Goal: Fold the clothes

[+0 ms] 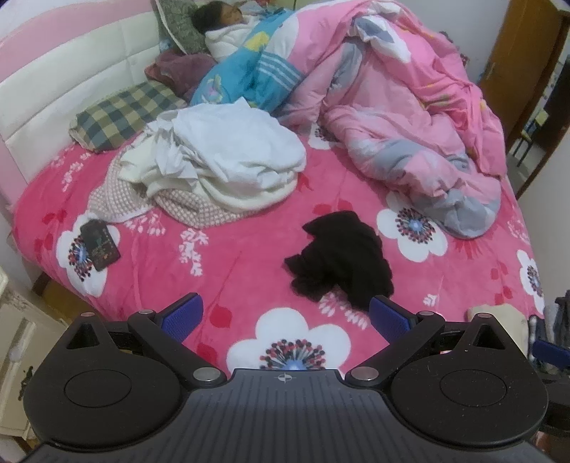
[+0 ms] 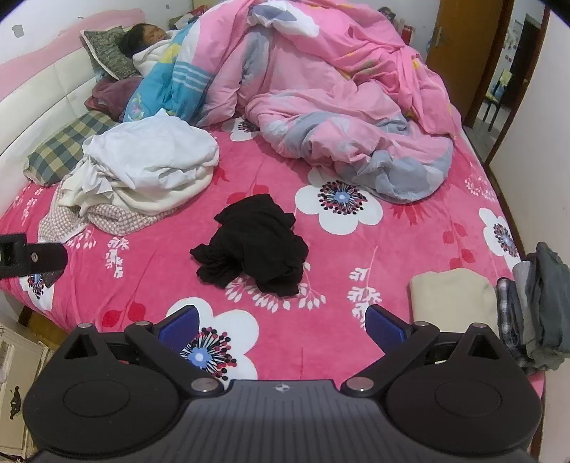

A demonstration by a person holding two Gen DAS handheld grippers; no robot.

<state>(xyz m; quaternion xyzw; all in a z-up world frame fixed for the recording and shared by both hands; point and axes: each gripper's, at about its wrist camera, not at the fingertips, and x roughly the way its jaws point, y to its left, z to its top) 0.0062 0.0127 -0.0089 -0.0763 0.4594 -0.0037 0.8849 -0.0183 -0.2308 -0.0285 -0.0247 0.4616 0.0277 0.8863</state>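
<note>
A crumpled black garment [image 1: 340, 258] [image 2: 253, 245] lies in a heap on the pink flowered bedspread [image 1: 221, 256] [image 2: 392, 249], near the front half of the bed. My left gripper [image 1: 286, 313] is open, hovering above the bed's near edge, with the black garment just ahead and to the right of its right finger. My right gripper [image 2: 281, 322] is open too, empty, with the garment a short way ahead between its fingers. Part of the left gripper [image 2: 32, 256] shows at the left edge of the right wrist view.
A pile of white and checked cloths [image 1: 213, 164] [image 2: 142, 171] lies at the left. A bunched pink duvet [image 1: 402, 107] [image 2: 338, 107] fills the far right. A person [image 1: 221, 21] [image 2: 149, 39] lies by the headboard. A phone [image 1: 99, 244], a folded cream cloth [image 2: 452, 295] and grey clothes [image 2: 541, 306] lie near the edges.
</note>
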